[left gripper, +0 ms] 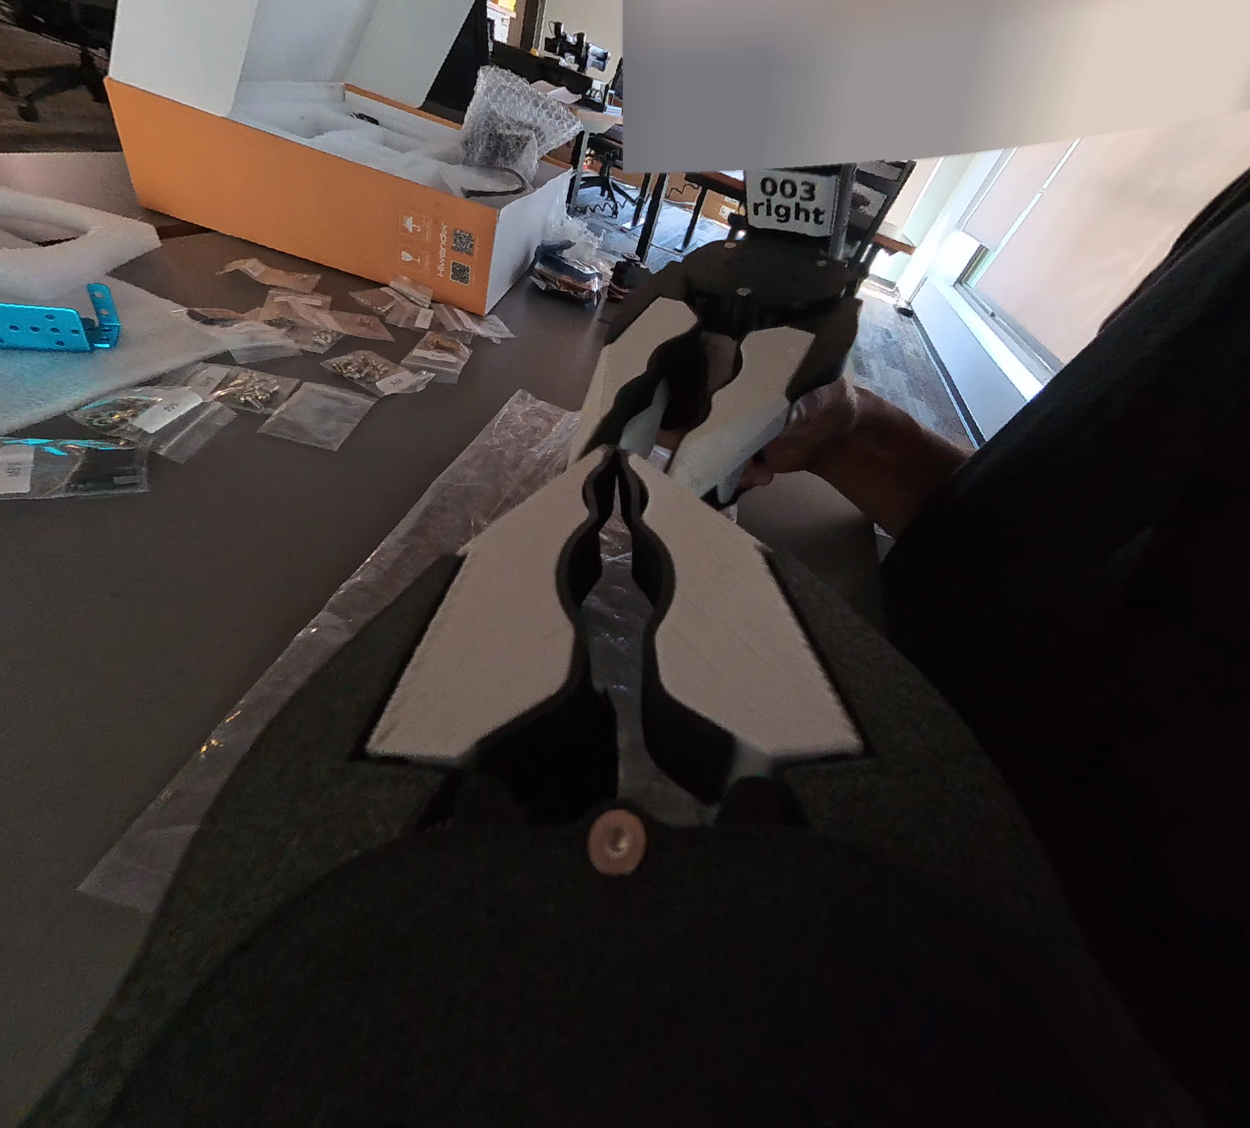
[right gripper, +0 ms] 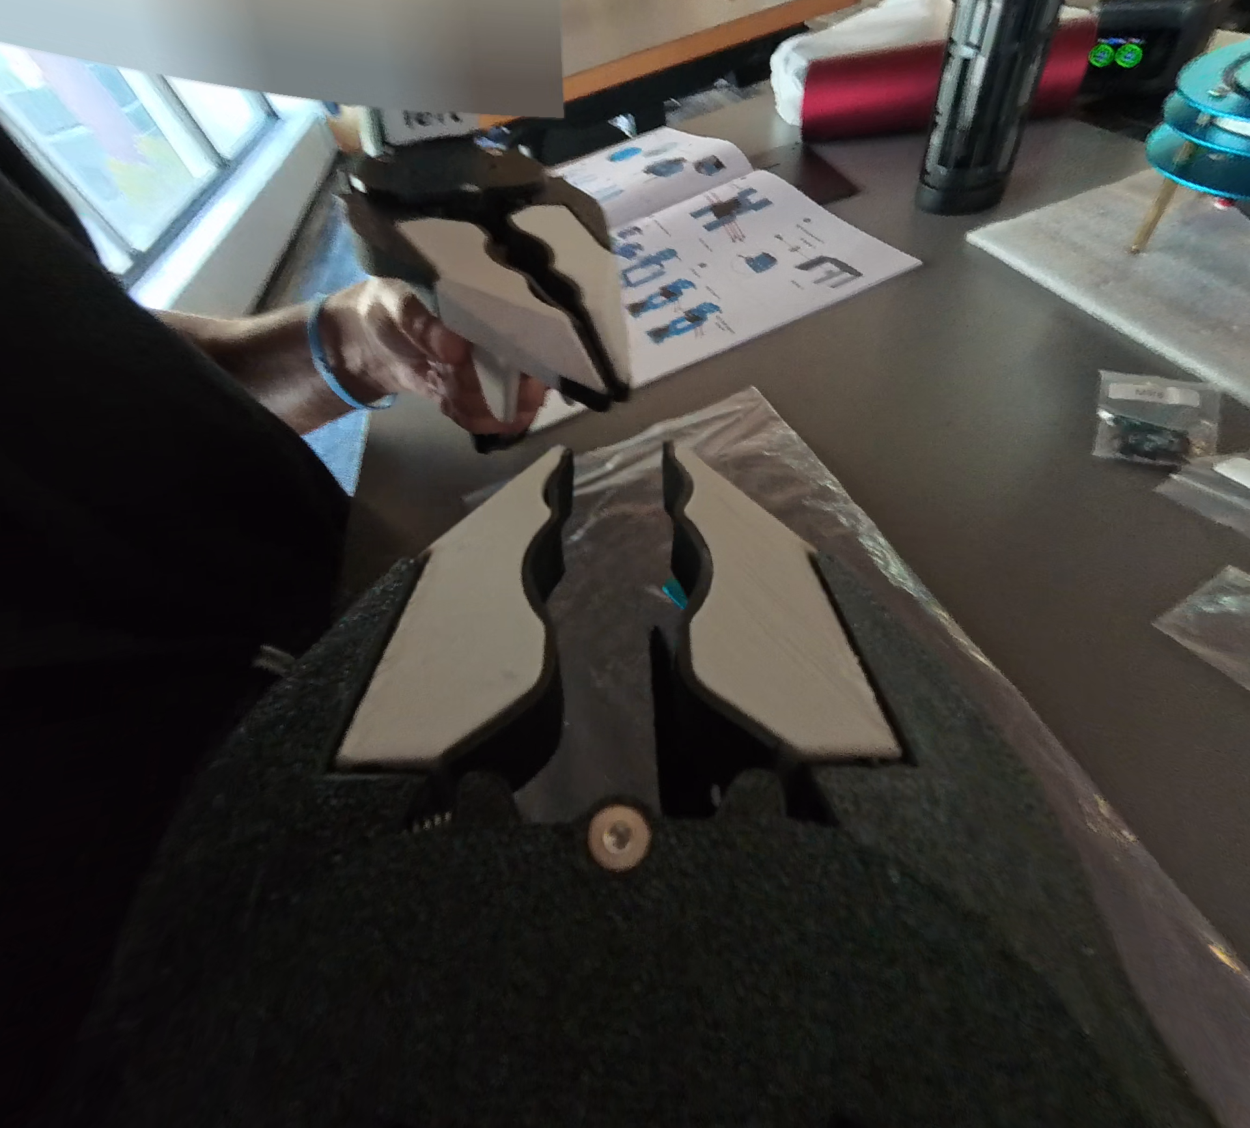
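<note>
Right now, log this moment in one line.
left tongs: shut | right tongs: open | both over clear plastic bag

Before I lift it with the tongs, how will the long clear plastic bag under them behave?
The clear plastic bag will probably be floppy: it is thin film lying flat and crinkled on the table. It looks light, perhaps nearly empty, though a small blue piece shows beneath the right tongs. Its glossy surface may slip.

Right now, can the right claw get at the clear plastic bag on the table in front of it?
Probably yes. The right claw is open and hangs just over the bag, with nothing between them. The left claw, shut, hovers near the bag's far edge, to one side of the way down.
</note>
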Demonstrator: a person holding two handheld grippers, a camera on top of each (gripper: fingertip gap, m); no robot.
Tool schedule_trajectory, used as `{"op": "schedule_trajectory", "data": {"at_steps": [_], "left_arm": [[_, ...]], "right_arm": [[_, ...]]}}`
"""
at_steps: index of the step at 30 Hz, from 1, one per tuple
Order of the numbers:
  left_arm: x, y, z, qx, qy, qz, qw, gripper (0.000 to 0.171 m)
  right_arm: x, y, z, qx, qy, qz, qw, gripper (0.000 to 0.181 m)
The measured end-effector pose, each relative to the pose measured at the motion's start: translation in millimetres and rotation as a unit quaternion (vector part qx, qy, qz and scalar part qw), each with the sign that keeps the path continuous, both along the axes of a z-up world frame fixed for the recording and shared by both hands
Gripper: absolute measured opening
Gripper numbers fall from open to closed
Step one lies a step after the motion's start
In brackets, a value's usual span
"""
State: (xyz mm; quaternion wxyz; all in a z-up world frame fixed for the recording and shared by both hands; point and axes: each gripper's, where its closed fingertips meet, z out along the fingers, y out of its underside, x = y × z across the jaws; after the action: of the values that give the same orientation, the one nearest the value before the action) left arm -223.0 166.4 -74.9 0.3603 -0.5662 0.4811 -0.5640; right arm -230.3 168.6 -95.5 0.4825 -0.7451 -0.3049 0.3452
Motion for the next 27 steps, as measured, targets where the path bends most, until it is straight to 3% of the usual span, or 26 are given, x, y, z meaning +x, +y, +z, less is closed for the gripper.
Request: {"op": "schedule_trajectory", "data": {"at_steps": [2, 4, 6, 8, 11, 15, 27], "left_arm": [[-1.9, 5.0, -6.7, 0.007, 0.023, 0.015, 1.0, 0.0], [-6.9, 20.6, -28.9, 0.036, 0.095, 0.057, 0.993, 0.0], [-19.3, 40.1, -62.7, 0.086, 0.199, 0.101, 0.971, 0.001], [-27.1, 44.4, -89.4, 0.113, 0.272, 0.1, 0.95, 0.016], [-26.5, 37.7, -101.2, 0.133, 0.289, 0.067, 0.946, 0.019], [-19.8, 37.7, -95.6, 0.134, 0.281, 0.031, 0.95, 0.019], [-6.8, 34.0, -101.6, 0.095, 0.302, 0.058, 0.947, 0.007]], "right_arm": [[7.6, 2.0, -6.9, 0.001, -0.027, -0.013, 1.0, 0.026], [18.9, 3.3, -10.3, 0.004, -0.046, -0.03, 0.998, 0.025], [28.8, 2.4, -16.1, 0.0, -0.065, -0.039, 0.997, 0.025], [33.9, 1.8, -19.6, 0.0, -0.073, -0.046, 0.996, 0.024], [27.4, 2.4, -27.3, -0.014, -0.091, -0.039, 0.995, 0.023], [23.6, 14.1, -38.8, 0.006, -0.173, -0.054, 0.983, 0.022], [26.3, 13.3, -40.7, 0.0, -0.155, -0.064, 0.986, 0.022]]}}
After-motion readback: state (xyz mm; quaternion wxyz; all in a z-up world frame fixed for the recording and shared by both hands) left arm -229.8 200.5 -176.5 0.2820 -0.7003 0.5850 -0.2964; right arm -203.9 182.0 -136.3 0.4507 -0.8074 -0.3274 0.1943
